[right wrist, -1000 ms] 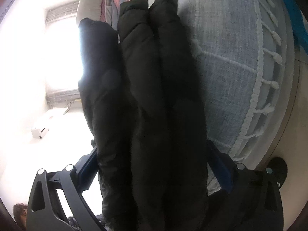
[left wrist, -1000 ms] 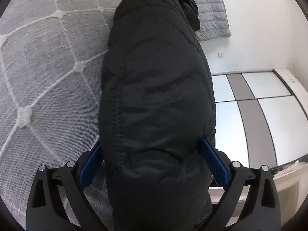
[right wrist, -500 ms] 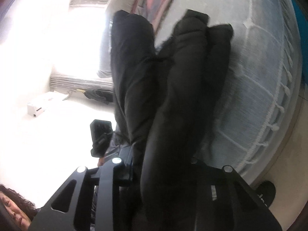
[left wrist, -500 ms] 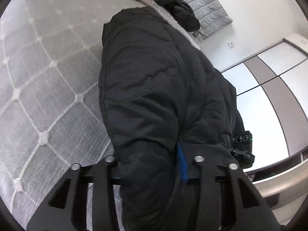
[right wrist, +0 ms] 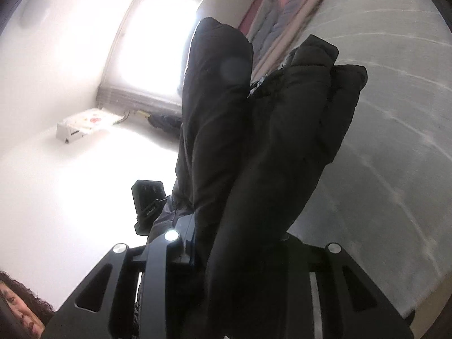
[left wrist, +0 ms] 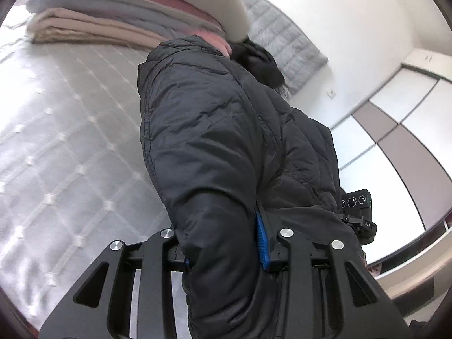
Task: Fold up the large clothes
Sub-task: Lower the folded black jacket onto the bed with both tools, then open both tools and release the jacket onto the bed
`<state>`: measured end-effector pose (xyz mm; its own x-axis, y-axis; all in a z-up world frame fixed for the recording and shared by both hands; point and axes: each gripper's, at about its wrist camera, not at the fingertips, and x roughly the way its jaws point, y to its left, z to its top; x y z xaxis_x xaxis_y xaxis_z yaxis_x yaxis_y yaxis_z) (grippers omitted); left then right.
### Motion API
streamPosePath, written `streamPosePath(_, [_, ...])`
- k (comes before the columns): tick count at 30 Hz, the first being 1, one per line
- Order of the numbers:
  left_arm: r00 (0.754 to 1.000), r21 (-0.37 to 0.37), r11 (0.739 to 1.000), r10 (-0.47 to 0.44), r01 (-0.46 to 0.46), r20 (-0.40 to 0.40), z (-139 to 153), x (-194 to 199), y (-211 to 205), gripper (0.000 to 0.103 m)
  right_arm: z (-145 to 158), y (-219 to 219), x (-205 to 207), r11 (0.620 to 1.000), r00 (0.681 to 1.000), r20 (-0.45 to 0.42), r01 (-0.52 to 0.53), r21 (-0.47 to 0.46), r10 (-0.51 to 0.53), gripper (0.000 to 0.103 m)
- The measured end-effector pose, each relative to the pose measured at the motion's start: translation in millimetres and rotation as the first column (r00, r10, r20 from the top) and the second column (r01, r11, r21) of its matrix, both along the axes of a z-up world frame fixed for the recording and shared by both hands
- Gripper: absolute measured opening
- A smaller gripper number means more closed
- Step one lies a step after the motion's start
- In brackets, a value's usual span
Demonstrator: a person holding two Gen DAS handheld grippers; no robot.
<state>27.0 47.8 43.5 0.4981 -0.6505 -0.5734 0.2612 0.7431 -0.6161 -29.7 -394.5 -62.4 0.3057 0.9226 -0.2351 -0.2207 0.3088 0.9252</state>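
A puffy black jacket (left wrist: 226, 141), folded lengthwise into a thick bundle, hangs lifted above the grey quilted bed cover (left wrist: 70, 155). My left gripper (left wrist: 224, 251) is closing on one end of it, blue pads (left wrist: 262, 243) pressed into the padding. In the right wrist view the same jacket (right wrist: 282, 141) shows as several dark rolls running away from me, and my right gripper (right wrist: 236, 240) is shut on its other end. The jacket hides both grippers' fingertips. Each view shows the other gripper's black body (left wrist: 357, 212) (right wrist: 148, 197) beside the bundle.
A stack of folded pink, grey and beige blankets (left wrist: 113, 22) lies at the head of the bed (right wrist: 395, 141). A white-and-grey wardrobe (left wrist: 395, 147) stands to the right. A bright window (right wrist: 158, 42), a small white box (right wrist: 87, 124) and a person's head (right wrist: 19, 308) are on the left.
Both grippers went from wide open around the jacket to clamped on it. Both then rose and rolled, lifting the bundle off the bed cover.
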Motion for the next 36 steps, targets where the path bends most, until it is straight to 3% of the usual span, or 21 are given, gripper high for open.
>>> streamPosePath(7, [0.989, -0.011, 0.989, 0.147, -0.147, 0.031, -2, 5, 123, 0.032, -11, 108, 66, 0.993, 0.993, -0.008, -0.115, -0.028, 0.115, 0.03])
streamPosePath(15, [0.957, 0.019, 0.957, 0.29, -0.291, 0.03, -44, 35, 240, 0.032, -61, 225, 141, 0.981, 0.982, -0.05, -0.183, -0.065, 0.18, 0.031])
streamPosePath(18, [0.945, 0.067, 0.943, 0.327, -0.326, -0.005, -64, 49, 254, 0.034, -92, 252, 157, 0.974, 0.977, -0.102, -0.197, -0.111, 0.186, 0.034])
streamPosePath(19, [0.939, 0.09, 0.937, 0.342, -0.339, -0.023, -74, 52, 256, 0.039, -108, 261, 157, 0.972, 0.973, -0.132, -0.203, -0.116, 0.187, 0.039])
streamPosePath(22, [0.934, 0.087, 0.932, 0.355, -0.351, -0.04, -93, 50, 256, 0.048, -142, 259, 160, 0.979, 0.967, -0.169, -0.2, -0.037, 0.192, 0.045])
streamPosePath(27, [0.922, 0.166, 0.91, 0.387, -0.38, -0.008, -90, 42, 245, 0.058, -138, 246, 151, 0.976, 0.965, -0.173, -0.211, -0.052, 0.199, 0.047])
streamPosePath(31, [0.896, 0.257, 0.864, 0.445, -0.433, 0.015, -77, 40, 239, 0.061, -127, 240, 142, 0.978, 0.968, -0.177, -0.195, -0.078, 0.179, 0.054])
streamPosePath(33, [0.868, 0.322, 0.815, 0.495, -0.482, 0.047, -66, 31, 238, 0.063, -107, 242, 131, 0.977, 0.971, -0.176, -0.182, -0.11, 0.161, 0.058])
streamPosePath(34, [0.841, 0.359, 0.772, 0.535, -0.525, 0.08, -58, 23, 238, 0.063, -99, 234, 127, 0.974, 0.977, -0.16, -0.163, -0.155, 0.138, 0.063])
streamPosePath(36, [0.782, 0.386, 0.694, 0.608, -0.608, 0.139, -42, 5, 238, 0.064, -68, 222, 115, 0.957, 0.995, -0.065, -0.086, -0.276, 0.071, 0.064])
